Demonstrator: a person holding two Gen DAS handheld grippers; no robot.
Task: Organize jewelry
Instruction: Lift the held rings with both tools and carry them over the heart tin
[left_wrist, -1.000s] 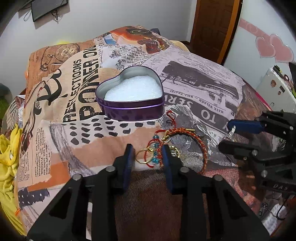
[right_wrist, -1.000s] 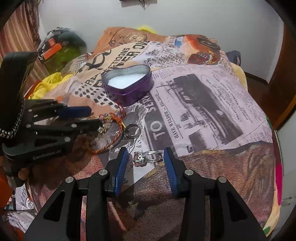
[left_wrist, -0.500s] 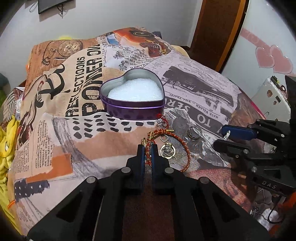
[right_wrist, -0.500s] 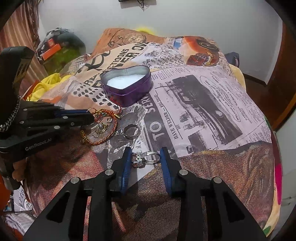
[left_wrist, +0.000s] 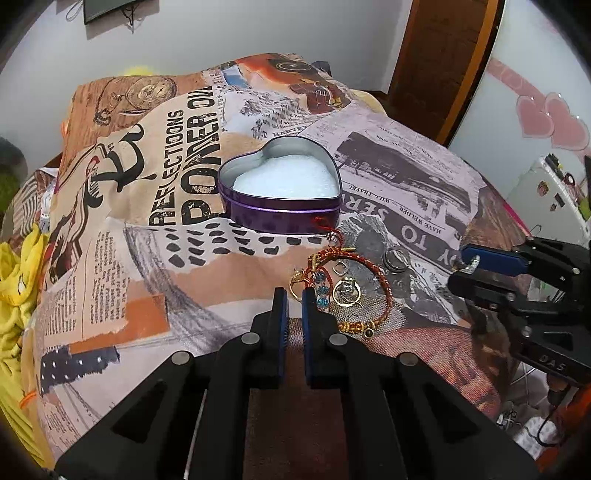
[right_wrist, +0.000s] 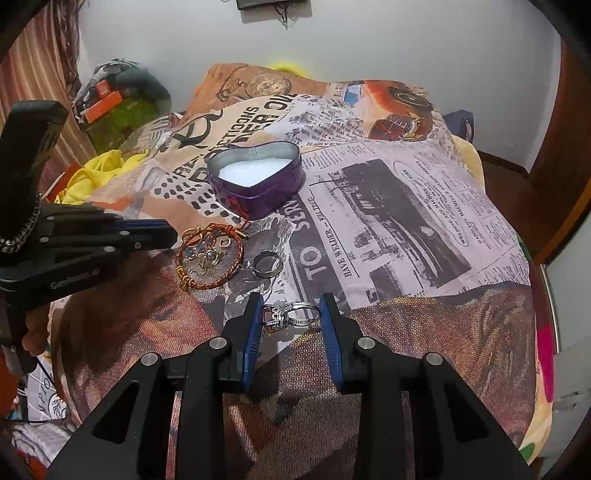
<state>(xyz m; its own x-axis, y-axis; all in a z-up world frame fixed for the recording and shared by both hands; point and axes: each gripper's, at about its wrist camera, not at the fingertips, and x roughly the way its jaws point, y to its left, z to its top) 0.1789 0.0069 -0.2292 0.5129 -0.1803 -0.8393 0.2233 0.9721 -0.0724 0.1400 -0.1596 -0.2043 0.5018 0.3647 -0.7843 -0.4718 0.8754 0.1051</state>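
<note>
Jaws of the left gripper (left_wrist: 294, 300) were clamped on a gold hoop earring (left_wrist: 298, 286); the right gripper's (right_wrist: 290, 320) gripped a silver stone-set ring (right_wrist: 291, 314).

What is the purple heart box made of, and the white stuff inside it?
The purple heart box looks like thin painted metal: its inner wall is bare, shiny silver. The white stuff looks like soft foam padding, with a bumpy, matte surface; it could be another spongy filling.
</note>
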